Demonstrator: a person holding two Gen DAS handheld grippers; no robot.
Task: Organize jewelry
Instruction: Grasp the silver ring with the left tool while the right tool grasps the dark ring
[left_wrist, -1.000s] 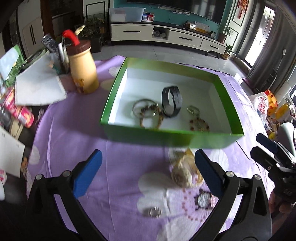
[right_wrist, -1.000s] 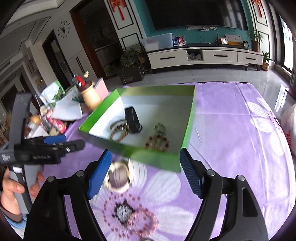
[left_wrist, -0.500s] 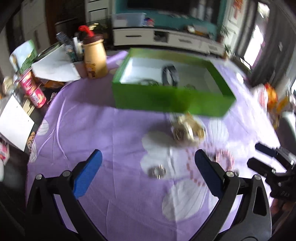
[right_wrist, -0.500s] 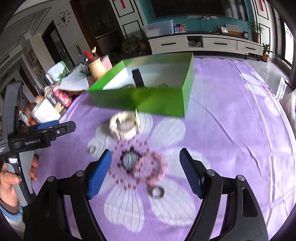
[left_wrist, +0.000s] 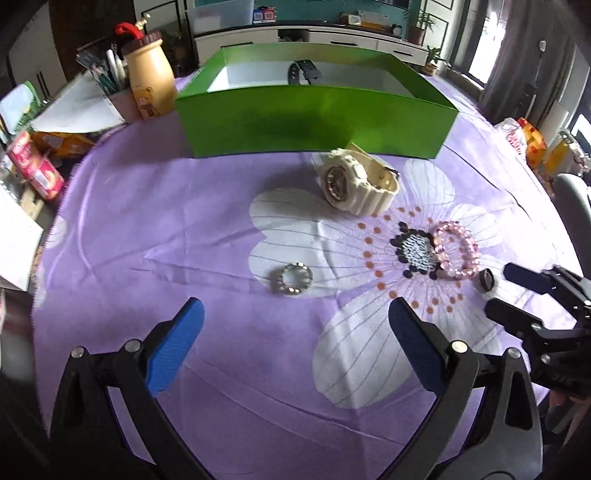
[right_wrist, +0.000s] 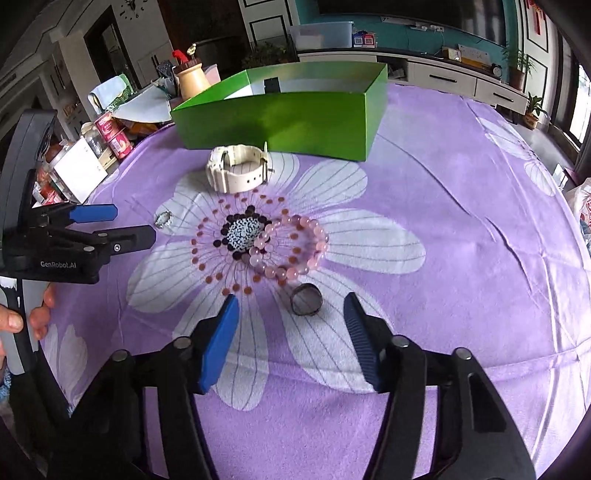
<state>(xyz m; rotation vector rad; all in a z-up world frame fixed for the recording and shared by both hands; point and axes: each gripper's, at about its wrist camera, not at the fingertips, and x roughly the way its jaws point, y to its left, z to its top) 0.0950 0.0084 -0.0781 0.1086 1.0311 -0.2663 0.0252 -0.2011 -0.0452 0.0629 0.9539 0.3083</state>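
Hovering low over bare purple cloth (left_wrist: 147, 229), left gripper (left_wrist: 295, 343) has jaws wide apart, empty; silver ring (left_wrist: 293, 278) just ahead, centre frame. Right gripper (right_wrist: 290, 332) also spread, holding nothing, w/ dark ring (right_wrist: 306, 294) just beyond its tips. Pink bead bracelet (right_wrist: 290, 245) mid-frame, white watch (right_wrist: 238, 168) behind it, near green box (right_wrist: 280, 122) front wall. Only left view shows black band (left_wrist: 304, 72) inside box clearly.

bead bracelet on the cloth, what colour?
Pale pink beads, some translucent. Clearest in the right wrist view.
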